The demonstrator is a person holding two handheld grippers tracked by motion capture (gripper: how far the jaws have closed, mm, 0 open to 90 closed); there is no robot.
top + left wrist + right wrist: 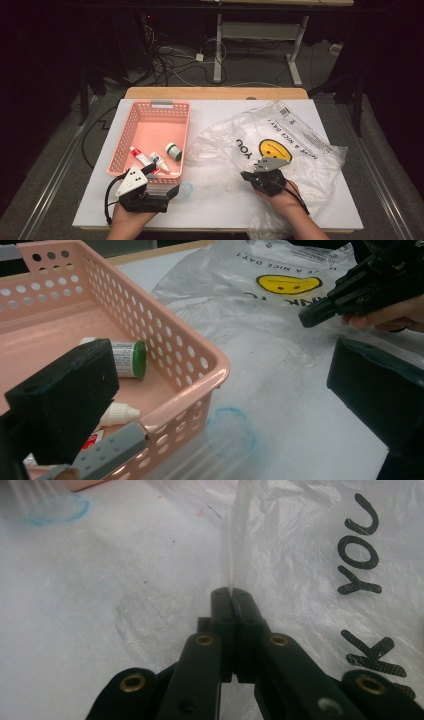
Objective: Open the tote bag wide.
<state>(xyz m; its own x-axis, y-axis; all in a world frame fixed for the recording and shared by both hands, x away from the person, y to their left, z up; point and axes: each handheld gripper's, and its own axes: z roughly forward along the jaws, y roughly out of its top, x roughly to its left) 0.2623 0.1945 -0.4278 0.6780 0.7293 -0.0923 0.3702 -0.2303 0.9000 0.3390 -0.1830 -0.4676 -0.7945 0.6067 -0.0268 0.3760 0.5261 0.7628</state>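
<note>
High view: my right gripper [250, 176] sits low on the clear plastic bag [300, 150], which lies crumpled over the right half of the white table [225, 210]; my left gripper [162, 184] waits at the near end of the pink basket [131, 131], its jaws apart and holding nothing.
Basket contents: a green-capped bottle [174, 151], a white dropper bottle [160, 162] and a red-and-white tube [140, 156], all well apart from the bag.
Clear cup: a small blue-rimmed cup [186, 190] lies on the table just beside my left gripper.
Left gripper view: the basket corner sits between my two wide-open jaws, and the cup's blue rim [232, 432] is just past it; my right gripper [312, 317] shows farther off on the bag, below the yellow smiley [287, 284].
Right gripper view: my jaws are together, clamped on a thin upright fold of the bag [237, 540] that rises straight from the tips, beside the black lettering [362, 550].
Doing it well: I judge this is the moment to lift the film; raise slowly and straight so the thin fold doesn't slip or tear.
</note>
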